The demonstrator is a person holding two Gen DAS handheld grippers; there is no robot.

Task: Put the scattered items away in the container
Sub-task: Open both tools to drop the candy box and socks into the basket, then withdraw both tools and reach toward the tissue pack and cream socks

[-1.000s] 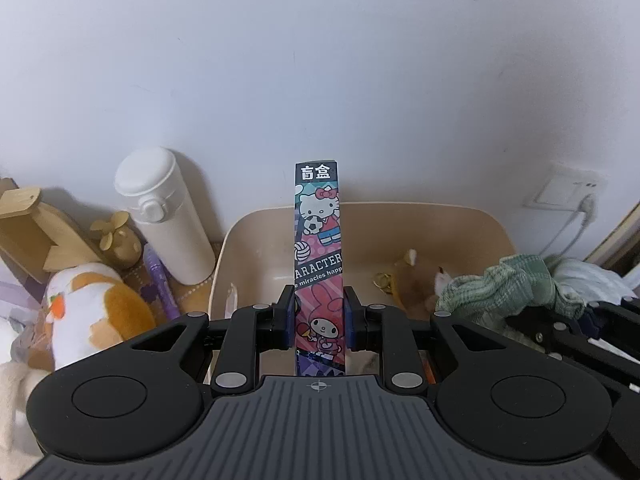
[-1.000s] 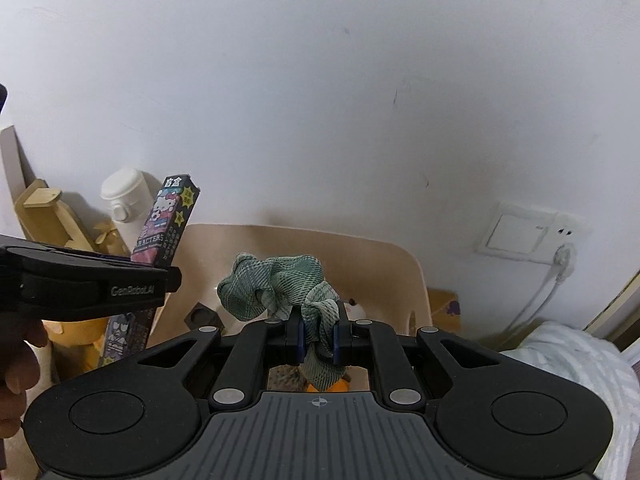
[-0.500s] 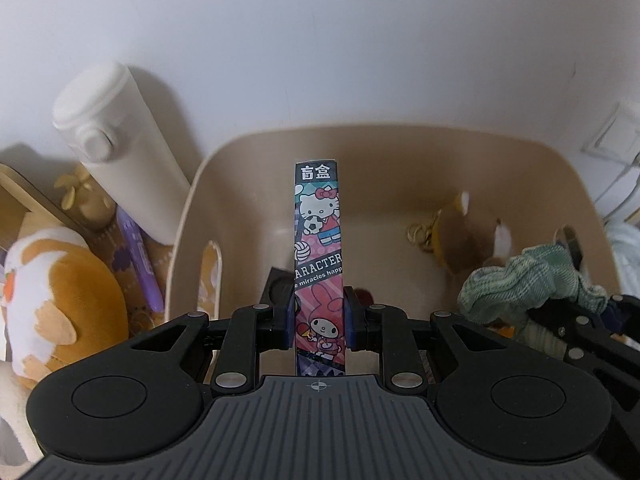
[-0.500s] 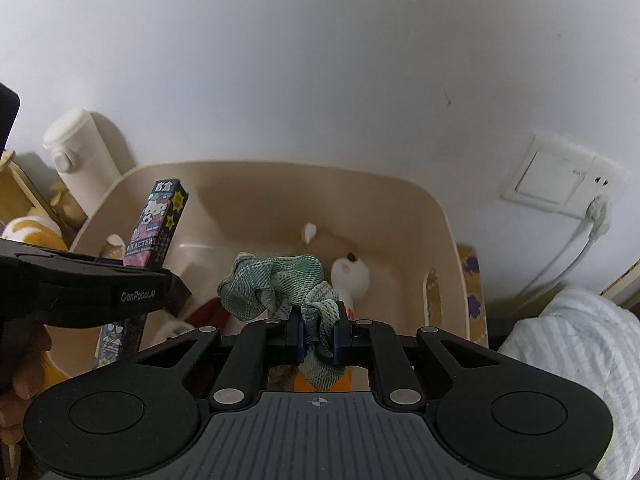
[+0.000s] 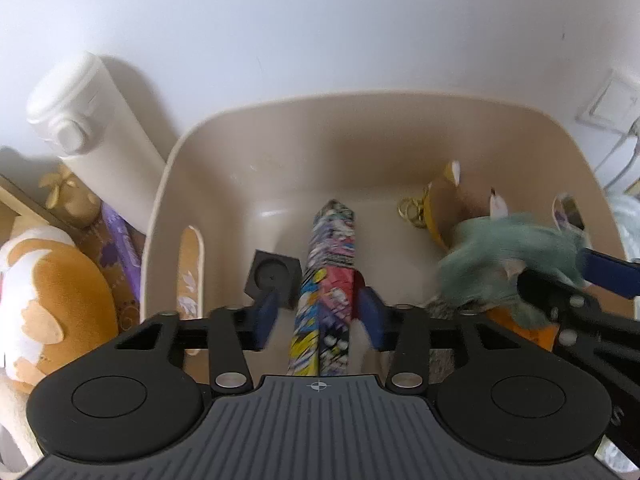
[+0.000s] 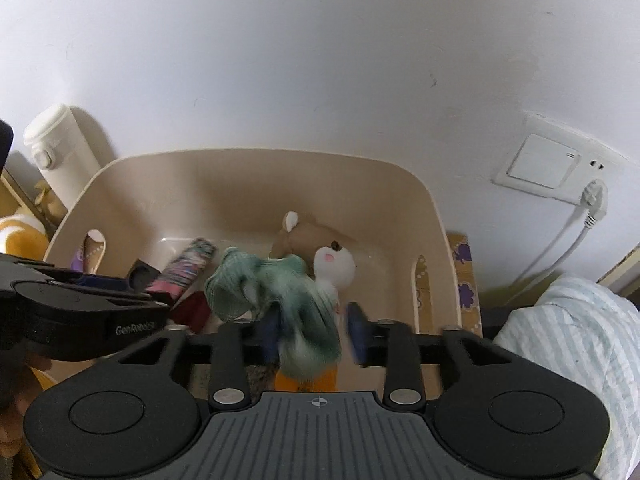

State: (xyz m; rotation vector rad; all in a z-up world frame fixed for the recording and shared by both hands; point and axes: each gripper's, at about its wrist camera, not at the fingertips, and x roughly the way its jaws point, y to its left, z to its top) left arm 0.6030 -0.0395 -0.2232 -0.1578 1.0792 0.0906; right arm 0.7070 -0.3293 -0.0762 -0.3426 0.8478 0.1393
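Left claw [image 5: 318, 316]: jaws spread wide, blue pads standing clear on either side of the cartoon-print box [image 5: 326, 292]. Nothing is gripped. The box lies tilted between the pads, its far end pointing into the beige container [image 5: 360, 120], and is blurred; whether it already rests on the container floor cannot be told.

Right claw [image 6: 312, 330]: jaws likewise parted, with a gap between each pad and the green scrunchie [image 6: 280, 292]. The scrunchie is blurred and sits over the near part of the container, above an orange item [image 6: 306, 380] at the near wall. Judged status: both items are at the point of release into the container.

Already inside the container, nearest first:
- a dark square block [image 5: 274, 276] with a round recess, just left of the box;
- a dark red item [image 6: 194, 310], partly hidden;
- a brown-and-white plush toy [image 6: 320, 252] with a gold ring clasp [image 5: 412, 212], toward the far right.

Outside the container, to its left:
- an orange-and-white plush [image 5: 48, 300];
- a purple pen [image 5: 124, 240];
- a small tan figure [image 5: 68, 196];
- a white flask [image 5: 92, 120] standing upright against the wall.

Judged remaining work: collect whichever of these left-side items count as scattered. The container has ample free floor at its far side.
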